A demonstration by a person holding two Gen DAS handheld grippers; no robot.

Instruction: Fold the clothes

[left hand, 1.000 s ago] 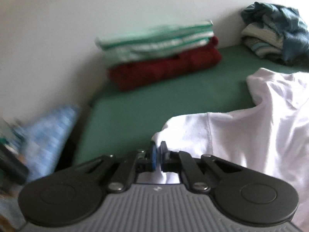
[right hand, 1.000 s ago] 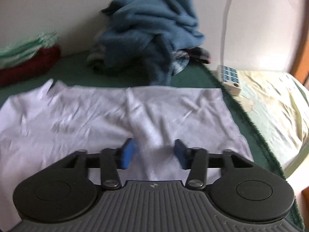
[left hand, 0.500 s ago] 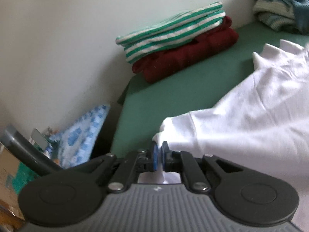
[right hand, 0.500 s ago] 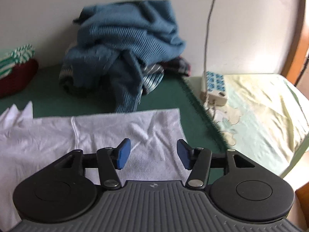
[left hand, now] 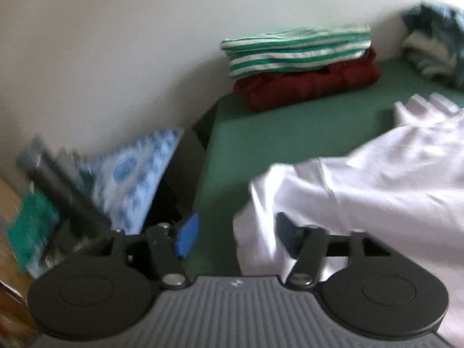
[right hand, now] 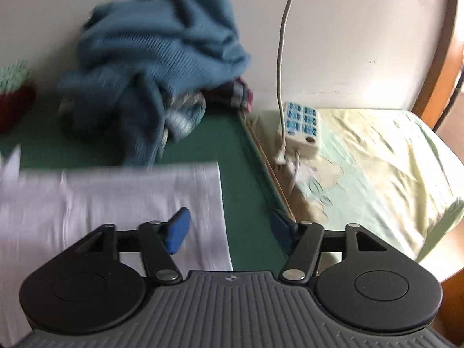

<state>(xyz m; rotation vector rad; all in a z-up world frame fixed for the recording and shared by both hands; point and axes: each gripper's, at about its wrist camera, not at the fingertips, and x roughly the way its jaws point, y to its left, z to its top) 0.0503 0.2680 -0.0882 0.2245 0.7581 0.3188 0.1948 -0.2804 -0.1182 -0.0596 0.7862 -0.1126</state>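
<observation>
White shirt (left hand: 385, 185) no longer pinched: half a second ago the left hand-held gripper (left hand: 235, 236) was clamped on its corner; now its jaws are opening, pads clear of the cloth, though a loose fold lies between them, draped against the 3 o'clock pad. Right hand-held gripper (right hand: 229, 230) also opening; only the shirt's edge (right hand: 110, 200) and bare green cover show between its jaws, nothing pressed. Both views have swung since then: left view now shows more of the counter's 9 o'clock side, right view more of the bed.

Judgement: release after laying out or completing a fold; shirt looks flat on the right side, rumpled at the left corner. Regrasp likely needed for next fold.

Surface: counter under green cover (left hand: 290, 133). Shirt lies on it, near edge, spanning both views. At 12 o'clock in the left view, a folded striped top (left hand: 295, 49) sits on a folded red garment (left hand: 310, 84), against the wall. Unfolded blue sweater pile (right hand: 162, 58) at 11 o'clock in the right view.

Room: pale wall; power strip (right hand: 298, 124) with cable on the bed (right hand: 377, 168) at 2 o'clock. Blue-patterned cloth (left hand: 136, 177) and blurred clutter at 9 o'clock in the left view.
</observation>
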